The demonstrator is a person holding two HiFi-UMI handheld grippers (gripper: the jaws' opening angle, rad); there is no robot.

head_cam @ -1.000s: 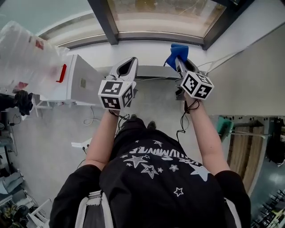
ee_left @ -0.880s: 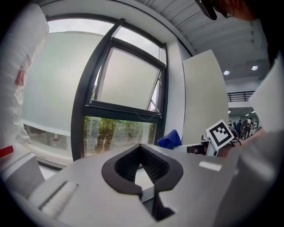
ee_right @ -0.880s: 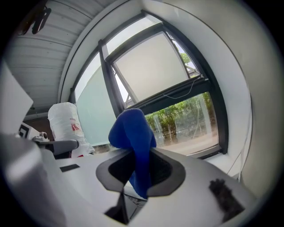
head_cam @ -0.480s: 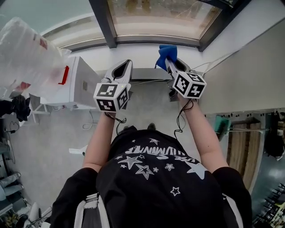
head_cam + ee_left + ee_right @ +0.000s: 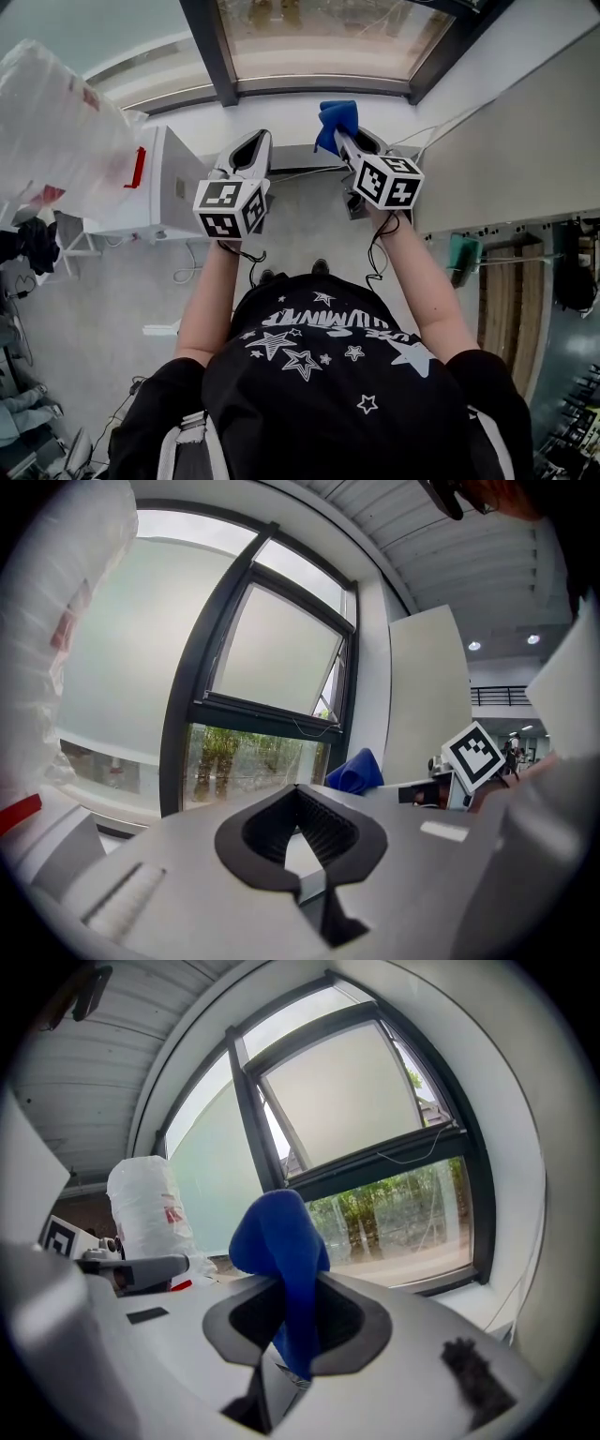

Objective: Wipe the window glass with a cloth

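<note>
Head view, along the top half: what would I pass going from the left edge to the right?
Crinkled translucent white plastic bag → white box-shaped cabinet with a red handle → left gripper → folded blue cloth, clamped in the right gripper → plain grey wall panel.

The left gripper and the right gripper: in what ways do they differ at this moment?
The left gripper has its jaws together with nothing between them; the right gripper is shut on a blue cloth. In the head view the right gripper, with its cloth, reaches nearer to the window glass than the left gripper does. Both have the same grey build and point toward the glass.
</note>
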